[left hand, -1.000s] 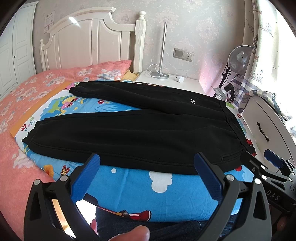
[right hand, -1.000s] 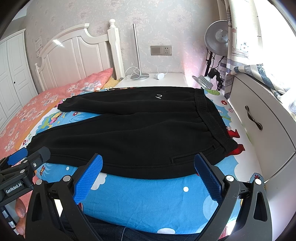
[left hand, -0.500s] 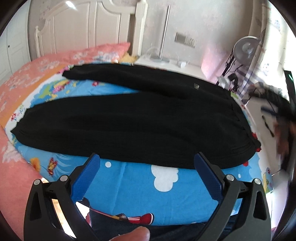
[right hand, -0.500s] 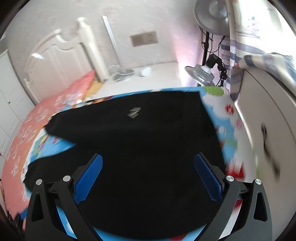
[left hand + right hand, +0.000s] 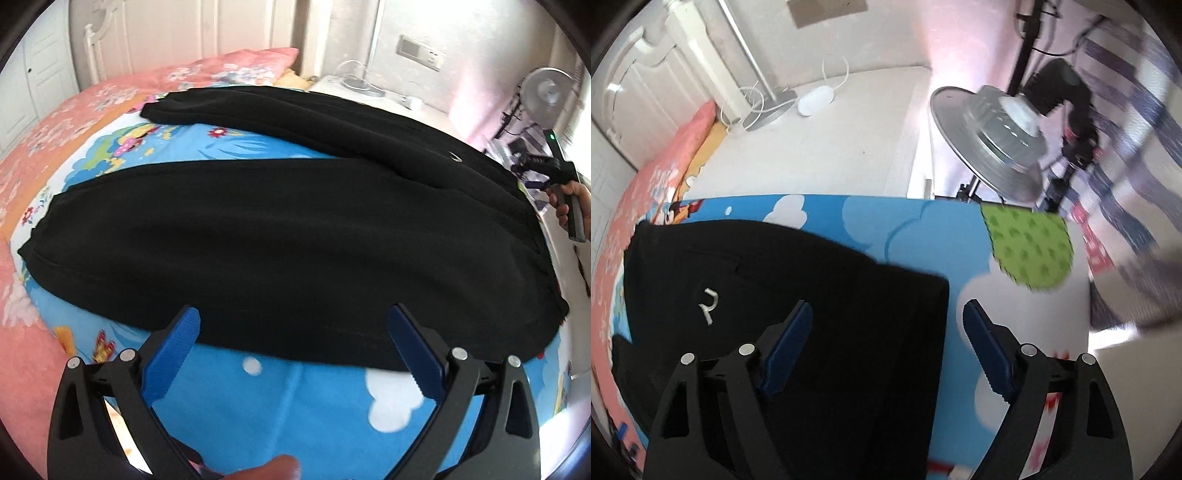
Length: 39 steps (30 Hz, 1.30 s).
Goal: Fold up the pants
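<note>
Black pants [image 5: 266,236] lie spread flat on a blue cartoon sheet [image 5: 303,391], both legs running to the left and the waistband at the right. My left gripper [image 5: 293,332] hovers wide open over the near edge of the front leg, nothing between its blue pads. In the right wrist view my right gripper [image 5: 886,321] hangs over the far corner of the waistband [image 5: 923,306], its jaws closing; the waistband edge lies under the gap, and the pads do not press on it. A white logo [image 5: 708,304] shows on the cloth.
A white nightstand [image 5: 827,147] with a lamp base [image 5: 768,112] and cables stands beyond the bed. A silver fan [image 5: 993,144] on a black stand and a striped curtain [image 5: 1126,155] sit to the right. A pink floral quilt [image 5: 48,122] and white headboard [image 5: 184,40] lie left.
My right gripper swung far across the pants to the far waistband corner, dipped down and narrowed its jaws. The left gripper drew closer and lower over the front leg, still open.
</note>
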{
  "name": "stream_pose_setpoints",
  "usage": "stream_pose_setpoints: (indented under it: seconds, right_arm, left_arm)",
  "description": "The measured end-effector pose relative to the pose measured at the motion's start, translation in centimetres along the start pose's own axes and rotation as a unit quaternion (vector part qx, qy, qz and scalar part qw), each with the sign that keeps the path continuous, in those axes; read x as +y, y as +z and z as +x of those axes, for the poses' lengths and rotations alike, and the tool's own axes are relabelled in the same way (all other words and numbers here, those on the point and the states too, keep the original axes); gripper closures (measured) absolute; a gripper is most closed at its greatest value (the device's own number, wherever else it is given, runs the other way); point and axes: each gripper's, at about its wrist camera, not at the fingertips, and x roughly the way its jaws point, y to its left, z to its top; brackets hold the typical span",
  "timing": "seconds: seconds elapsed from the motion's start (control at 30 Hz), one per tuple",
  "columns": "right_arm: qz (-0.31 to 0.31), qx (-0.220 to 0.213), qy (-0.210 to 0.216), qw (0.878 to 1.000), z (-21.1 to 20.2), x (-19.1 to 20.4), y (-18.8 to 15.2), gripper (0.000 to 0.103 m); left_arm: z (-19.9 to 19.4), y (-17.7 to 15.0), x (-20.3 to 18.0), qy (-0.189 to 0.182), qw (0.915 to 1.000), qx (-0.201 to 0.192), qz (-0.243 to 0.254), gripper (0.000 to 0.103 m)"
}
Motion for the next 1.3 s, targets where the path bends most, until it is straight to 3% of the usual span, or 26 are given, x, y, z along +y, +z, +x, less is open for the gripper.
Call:
stream_pose_setpoints:
  seconds: [0.13, 0.2, 0.33, 0.37, 0.5, 0.6, 0.67, 0.73, 0.8, 0.9, 1.0, 1.1, 1.13, 1.17, 1.2, 1.3]
  right_arm:
    - [-0.023, 0.012, 0.002, 1.0, 1.7, -0.8, 0.8, 0.022]
    - [-0.033, 0.024, 0.033, 0.999, 2.3, -0.8, 0.7, 0.034]
    - [-0.061, 0.008, 0.028, 0.998, 1.3, -0.3, 1.1, 0.054]
    - [-0.062, 0.002, 0.036, 0.997, 0.5, -0.2, 1.1, 0.063]
    - [-0.108, -0.084, 0.041, 0.99, -6.0, 2.8, -0.4, 0.067]
    - [-0.167, -0.151, 0.022, 0.974, -12.0, 7.1, -4.0, 0.068]
    - [-0.2, -0.196, 0.025, 0.96, -16.0, 9.9, -8.3, 0.068]
    - [-0.217, -0.223, 0.031, 0.95, -18.6, 11.8, -13.3, 0.068]
    - [-0.223, -0.224, 0.042, 0.948, -19.5, 13.2, -17.7, 0.069]
    - [-0.201, -0.195, 0.066, 0.958, -18.7, 13.9, -24.5, 0.071]
    - [-0.165, -0.157, 0.086, 0.97, -16.0, 13.4, -28.0, 0.071]
    - [-0.141, -0.144, 0.094, 0.975, -14.3, 13.3, -29.1, 0.071]
    - [-0.133, -0.146, 0.097, 0.975, -14.1, 13.3, -29.2, 0.071]
    - [-0.123, -0.15, 0.1, 0.976, -14.2, 13.1, -29.0, 0.071]
    - [-0.119, -0.152, 0.101, 0.976, -14.4, 13.2, -29.1, 0.071]
    - [-0.11, -0.158, 0.107, 0.975, -14.8, 13.4, -29.4, 0.071]
  left_arm:
    - [0.6, 1.2, 1.8, 0.025, 0.9994, 0.008, -0.02, 0.002]
    - [1.1, 1.7, 2.7, 0.039, 0.9987, 0.014, -0.03, 0.002]
    - [1.6, 2.6, 3.7, 0.048, 0.9975, 0.021, -0.047, 0.002]
    - [1.6, 3.0, 3.7, 0.048, 0.9975, 0.02, -0.049, 0.002]
    - [1.4, 4.0, 3.3, 0.042, 0.9981, 0.004, -0.045, 0.002]
    - [1.2, 5.2, 3.0, 0.018, 0.9985, -0.011, -0.051, 0.002]
    - [1.0, 6.1, 2.6, -0.013, 0.9978, -0.02, -0.062, 0.002]
    - [0.6, 7.0, 2.2, -0.048, 0.9959, -0.029, -0.071, 0.002]
    - [0.3, 7.6, 2.1, -0.085, 0.9921, -0.034, -0.086, 0.002]
    - [0.2, 8.1, 2.3, -0.152, 0.9817, -0.028, -0.111, 0.002]
    - [1.4, 8.4, 2.0, -0.228, 0.9655, -0.004, -0.126, 0.003]
    - [4.2, 9.1, 1.0, -0.307, 0.9403, 0.042, -0.141, 0.015]
    - [5.8, 9.4, 0.4, -0.336, 0.9277, 0.067, -0.149, 0.02]
    - [7.2, 9.6, 0.0, -0.35, 0.9188, 0.086, -0.161, 0.022]
    - [8.9, 9.8, -0.5, -0.358, 0.9089, 0.112, -0.183, 0.032]
    - [11.4, 10.3, -2.3, -0.39, 0.8847, 0.151, -0.207, 0.04]
